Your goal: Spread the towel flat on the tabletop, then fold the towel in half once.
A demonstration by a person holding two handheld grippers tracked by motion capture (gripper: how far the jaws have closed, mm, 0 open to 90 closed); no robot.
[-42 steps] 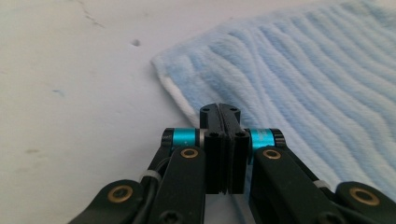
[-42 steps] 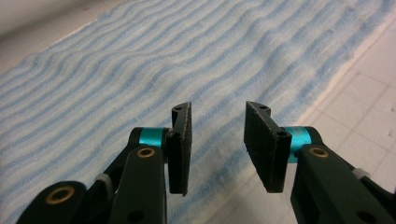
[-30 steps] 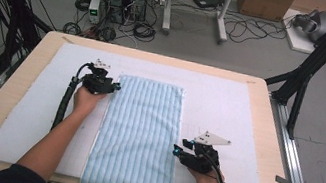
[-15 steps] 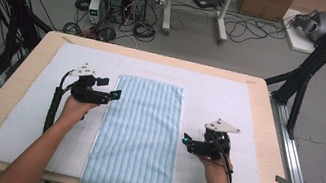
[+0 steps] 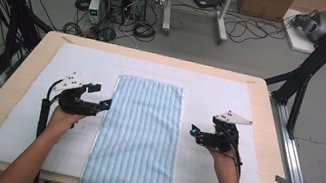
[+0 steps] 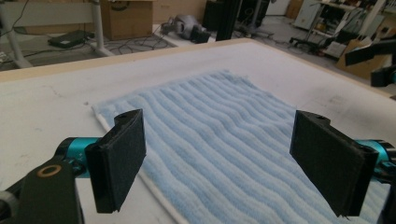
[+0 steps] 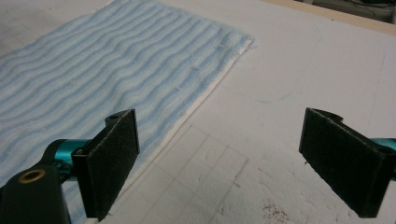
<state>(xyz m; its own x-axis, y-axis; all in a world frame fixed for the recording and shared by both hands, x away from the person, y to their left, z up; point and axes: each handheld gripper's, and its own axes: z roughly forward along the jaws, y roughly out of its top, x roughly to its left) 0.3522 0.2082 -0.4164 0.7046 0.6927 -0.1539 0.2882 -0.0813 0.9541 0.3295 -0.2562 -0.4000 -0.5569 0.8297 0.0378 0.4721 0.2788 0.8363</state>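
- Towel (image 5: 138,138): the light blue ribbed cloth lay flat and lengthwise down the middle of the white mat (image 5: 231,98), its near end hanging slightly over the front edge of the table (image 5: 268,115), with a small rabbit mark near that hem.
- Left gripper (image 5: 104,104) hovered at the towel's left long edge, about midway along it; in the left gripper view its black jaws stood wide apart with nothing between them, one pad (image 6: 116,163) over the towel's white edge (image 6: 154,191) and the other pad (image 6: 332,165) over the ribbed cloth.
- Right gripper (image 5: 192,131) sat just beside the towel's right long edge, pointing in toward it; its jaws were likewise spread and empty, and in the right gripper view the left pad (image 7: 109,161) stood over the towel's border while the right pad (image 7: 343,161) hung above bare mat.
- Step in hand, as I judged it: the approach for a fold, both tools lined up on opposite long edges but neither yet gripping the cloth.
- The next move seemed to call for each gripper to dip until one jaw slid under the edge and the other came down on top, then to pinch a single layer cleanly.
- Care would be needed to catch the towel alone and not the mat beneath, since the cloth lay flush against it with little lip to get under.
- Both pinches would have to land at matching points along the length, or the fold would come out skewed.
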